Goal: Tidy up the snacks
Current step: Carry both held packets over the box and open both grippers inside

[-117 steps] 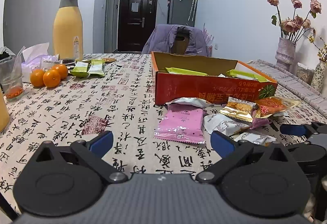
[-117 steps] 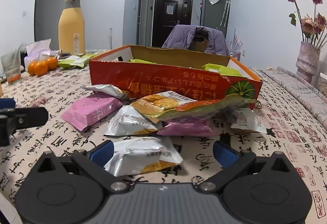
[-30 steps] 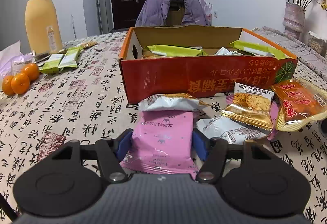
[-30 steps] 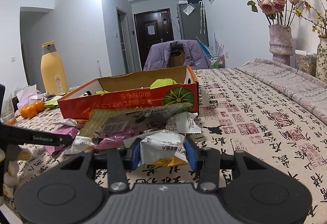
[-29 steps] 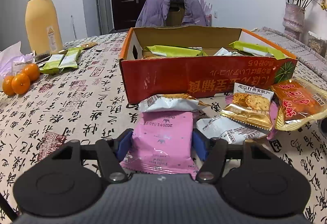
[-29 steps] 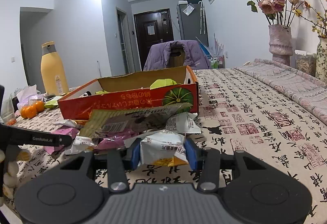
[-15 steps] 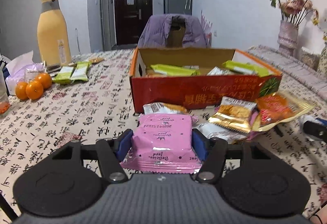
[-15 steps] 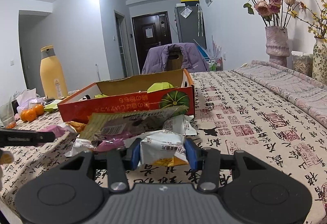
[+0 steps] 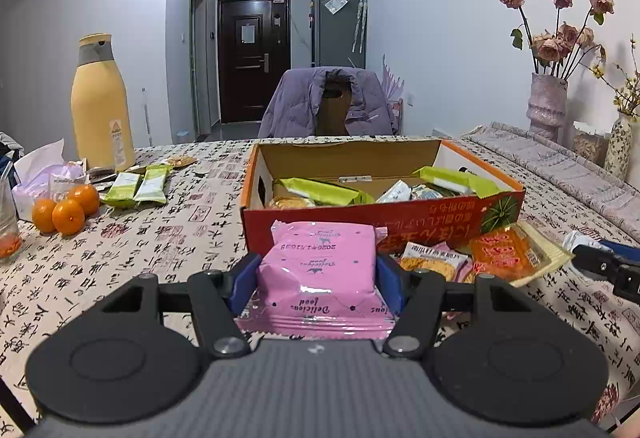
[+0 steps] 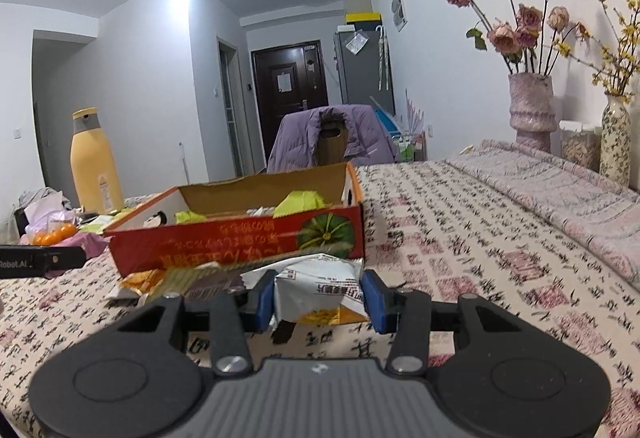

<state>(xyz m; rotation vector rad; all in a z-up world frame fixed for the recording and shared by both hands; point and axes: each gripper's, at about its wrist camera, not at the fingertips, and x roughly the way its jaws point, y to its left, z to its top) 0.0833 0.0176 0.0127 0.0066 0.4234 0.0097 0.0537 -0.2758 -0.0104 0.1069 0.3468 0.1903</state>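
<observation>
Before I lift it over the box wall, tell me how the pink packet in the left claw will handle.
The pink packet looks puffy and soft, so it probably weighs little and may flex. The left claw pinches only its near half, so the far end could sag. Its glossy film may slip; the orange box wall stands close ahead.

pink packet [image 9: 322, 278]: glossy plastic film | box [image 9: 420, 216]: printed cardboard | tablecloth [image 9: 168, 234]: woven cloth
</observation>
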